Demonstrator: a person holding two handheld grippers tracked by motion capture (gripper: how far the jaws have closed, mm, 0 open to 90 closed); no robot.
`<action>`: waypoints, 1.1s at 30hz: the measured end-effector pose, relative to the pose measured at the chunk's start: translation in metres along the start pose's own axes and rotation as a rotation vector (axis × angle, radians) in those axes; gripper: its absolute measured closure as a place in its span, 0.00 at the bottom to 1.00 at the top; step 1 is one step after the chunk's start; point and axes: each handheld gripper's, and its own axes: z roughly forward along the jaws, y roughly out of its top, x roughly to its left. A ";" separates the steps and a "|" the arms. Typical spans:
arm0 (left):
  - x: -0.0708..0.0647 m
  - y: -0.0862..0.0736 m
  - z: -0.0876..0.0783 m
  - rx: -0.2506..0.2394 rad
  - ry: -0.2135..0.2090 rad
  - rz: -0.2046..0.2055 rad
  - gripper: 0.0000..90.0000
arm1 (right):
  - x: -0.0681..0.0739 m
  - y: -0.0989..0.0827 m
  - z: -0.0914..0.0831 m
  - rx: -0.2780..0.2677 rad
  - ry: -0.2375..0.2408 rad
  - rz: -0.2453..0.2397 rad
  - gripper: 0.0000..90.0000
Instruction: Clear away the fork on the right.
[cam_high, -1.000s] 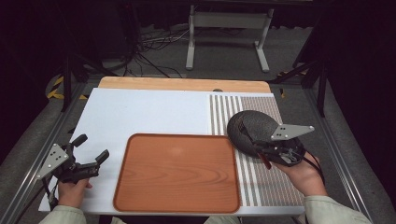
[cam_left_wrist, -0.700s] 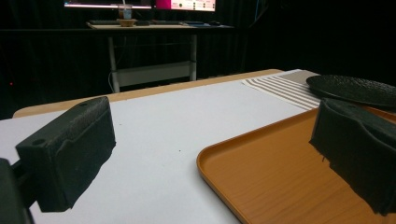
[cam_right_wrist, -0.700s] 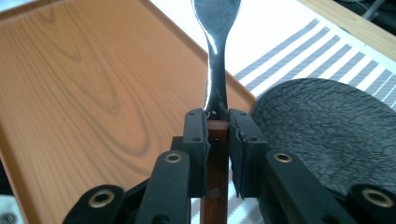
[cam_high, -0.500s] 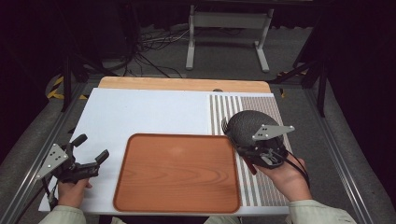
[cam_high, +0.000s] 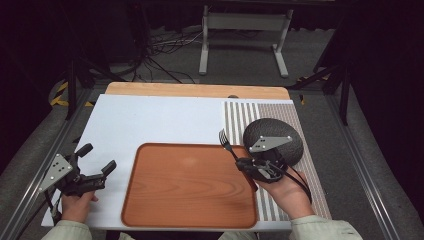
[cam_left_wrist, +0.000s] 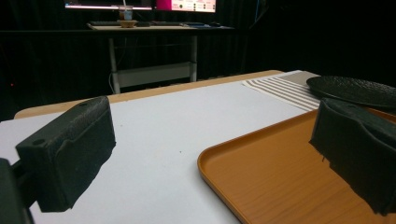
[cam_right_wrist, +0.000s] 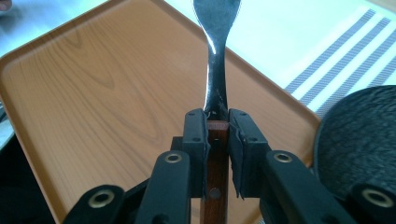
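Observation:
My right gripper (cam_high: 246, 163) (cam_right_wrist: 217, 119) is shut on a fork (cam_high: 227, 143) (cam_right_wrist: 215, 56) with a wooden handle. The metal tines point toward the far left, over the right edge of the brown tray (cam_high: 190, 185) (cam_right_wrist: 93, 79). A dark round plate (cam_high: 272, 135) (cam_right_wrist: 359, 135) lies on the striped mat, just right of that gripper. At the table's near left corner my left gripper (cam_high: 97, 159) rests open with nothing between its black pads (cam_left_wrist: 70, 149). The tray (cam_left_wrist: 275, 182) lies to its right.
A striped placemat (cam_high: 240, 117) covers the right part of the white table top (cam_high: 165, 120). A wooden strip (cam_high: 195, 90) runs along the far edge. Beyond the table stand a metal stand, cables and a dark floor.
My right hand has carried the fork leftward, from over the plate to the tray's right edge. The left gripper has stayed put.

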 end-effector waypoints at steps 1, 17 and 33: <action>0.000 0.000 0.000 0.000 0.000 -0.001 0.01 | 0.001 0.001 0.002 0.002 0.002 0.001 0.87; 0.001 0.000 0.000 0.000 0.001 0.000 0.01 | 0.019 0.008 0.028 0.071 0.016 0.034 0.87; 0.000 0.001 0.001 -0.001 -0.005 -0.001 0.01 | 0.023 -0.003 0.059 0.235 0.030 0.136 0.86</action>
